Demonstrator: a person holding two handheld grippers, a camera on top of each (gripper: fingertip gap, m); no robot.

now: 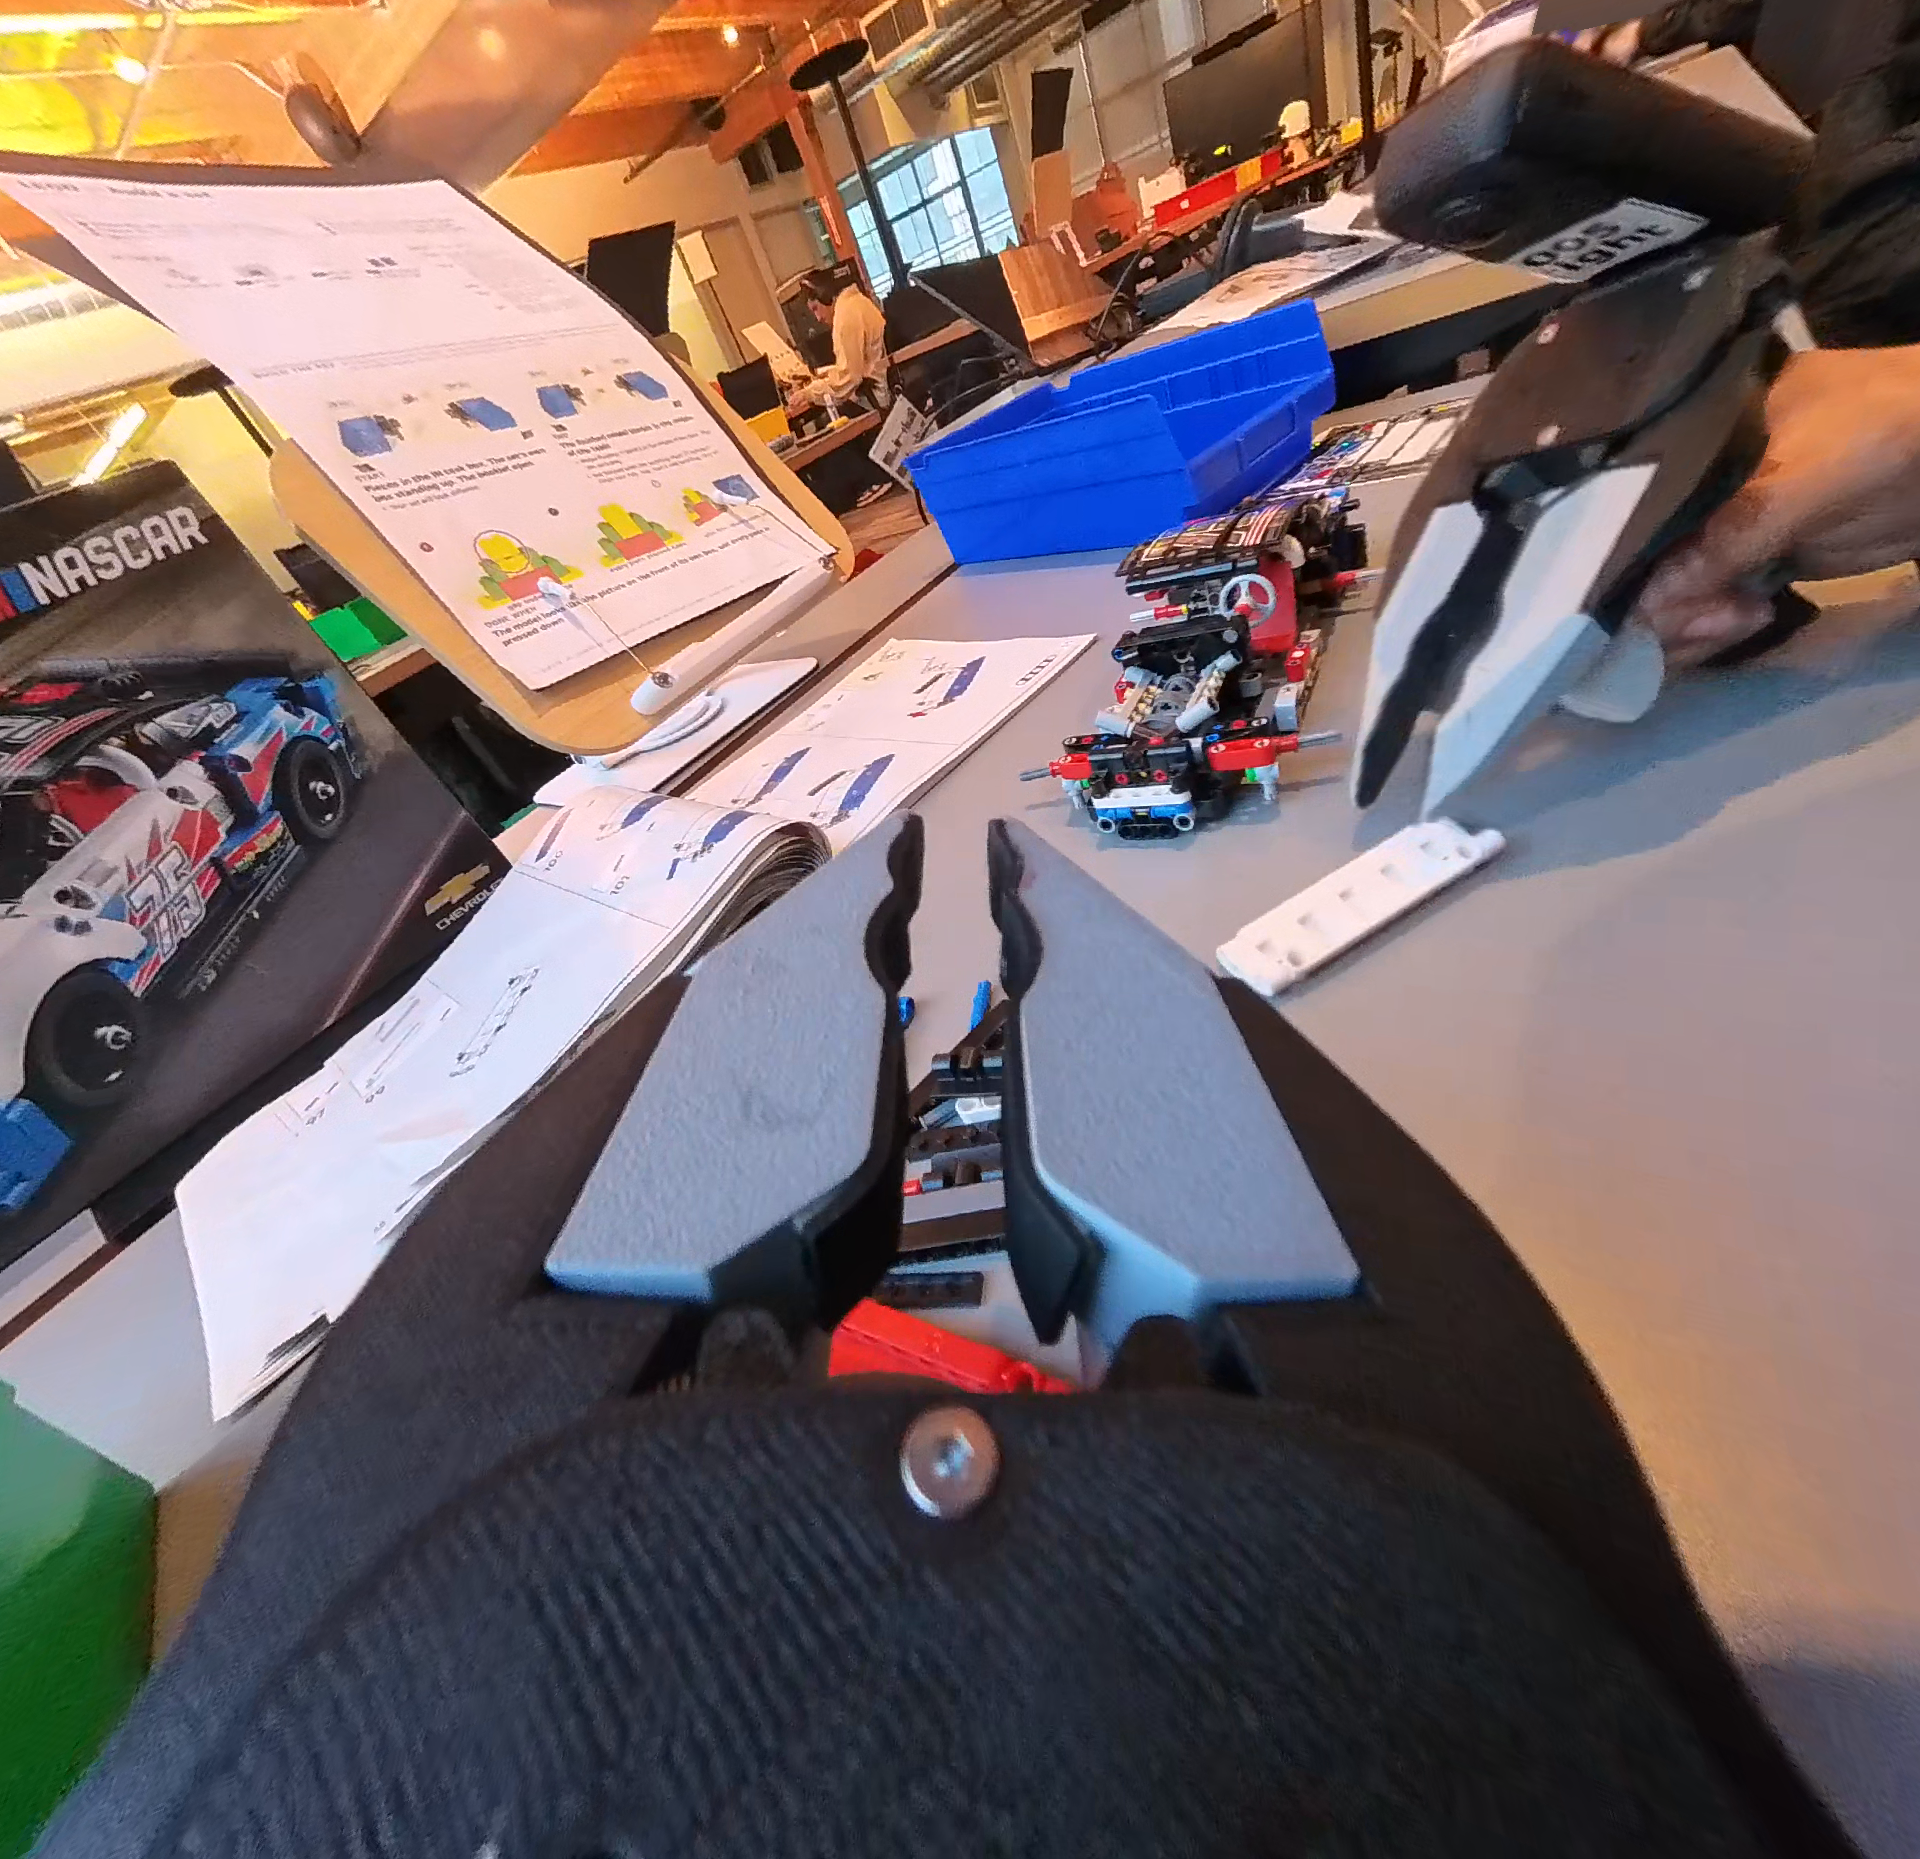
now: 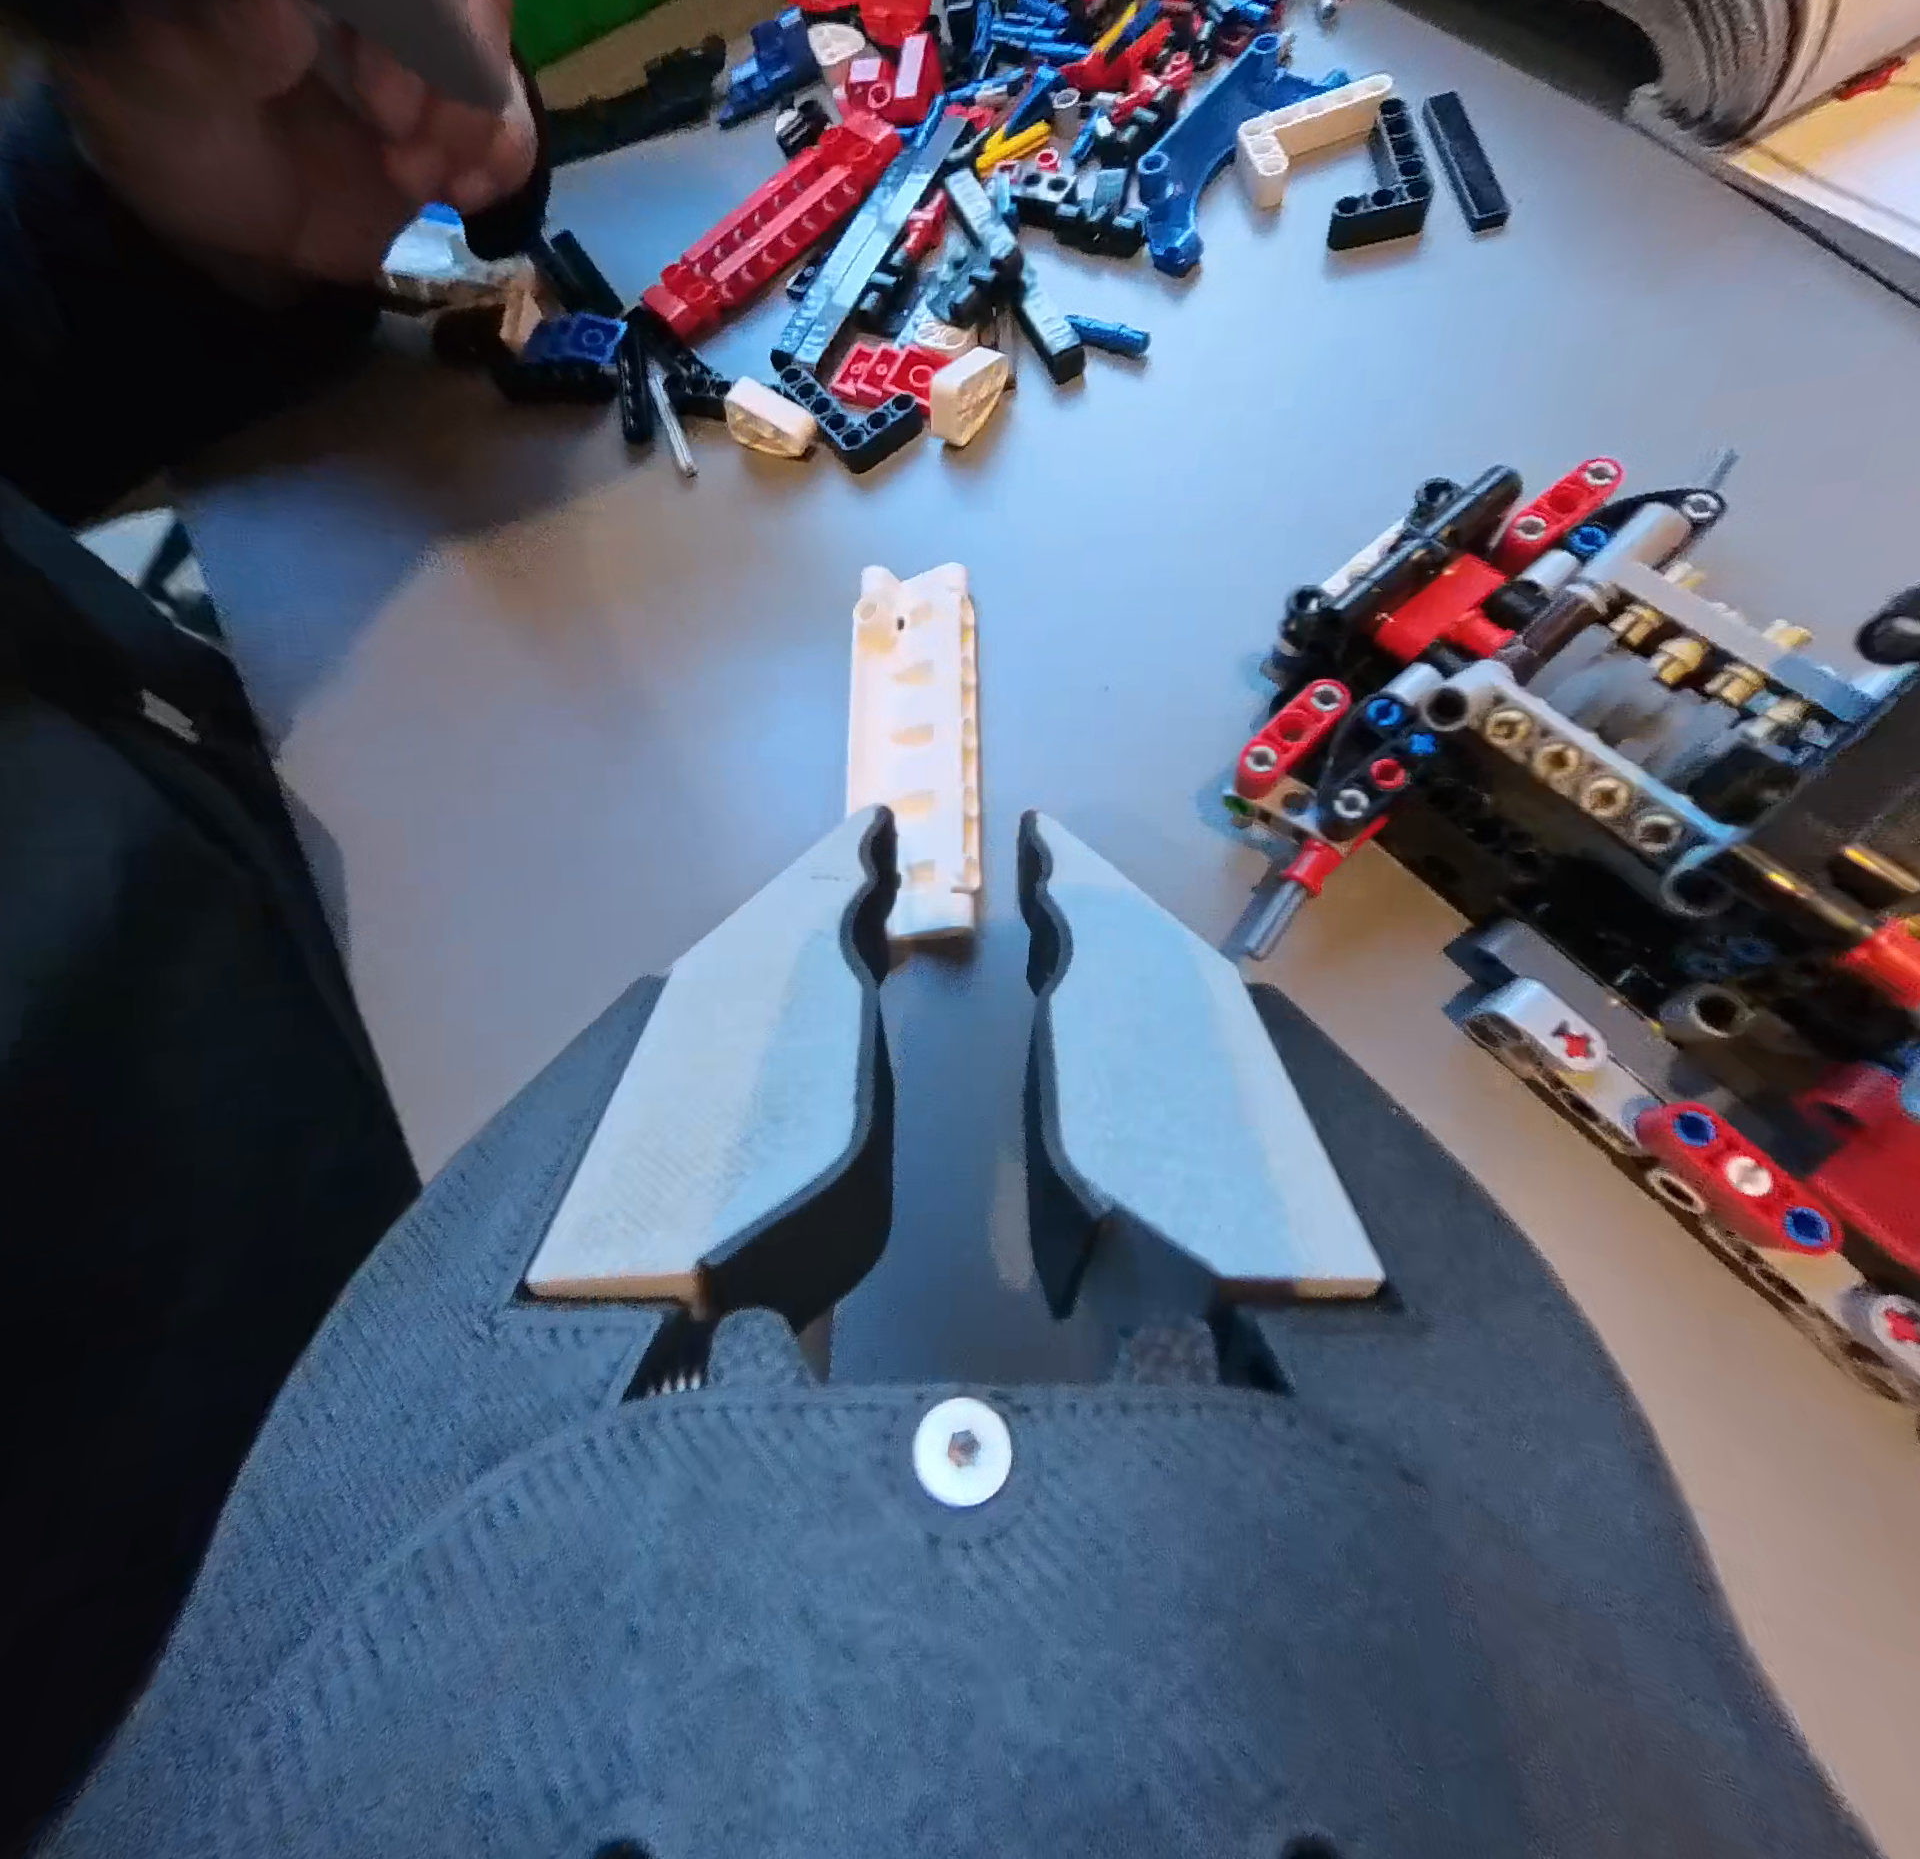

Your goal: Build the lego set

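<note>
A long white Lego panel [image 2: 914, 708] lies flat on the grey table [image 2: 623, 770]; it also shows in the left wrist view [image 1: 1361, 910]. My right gripper [image 2: 956, 838] is open, its tips on either side of the panel's near end, just above it. It shows from the side in the left wrist view [image 1: 1397, 786], tips down over the panel. My left gripper [image 1: 953, 843] is open by a narrow gap and empty, held over the pile of loose pieces [image 2: 987, 147]. The part-built car chassis [image 1: 1195, 687] stands right of the panel [image 2: 1610, 770].
The open instruction booklet [image 1: 644, 895] lies left of the chassis, the set's box [image 1: 156, 770] beyond it. A paper sheet on a wooden stand [image 1: 468, 407] and blue bins [image 1: 1122, 448] stand at the back. A person's hand [image 1: 1818, 479] holds the right gripper. My hands' fingertips stand some 15 cm from each other.
</note>
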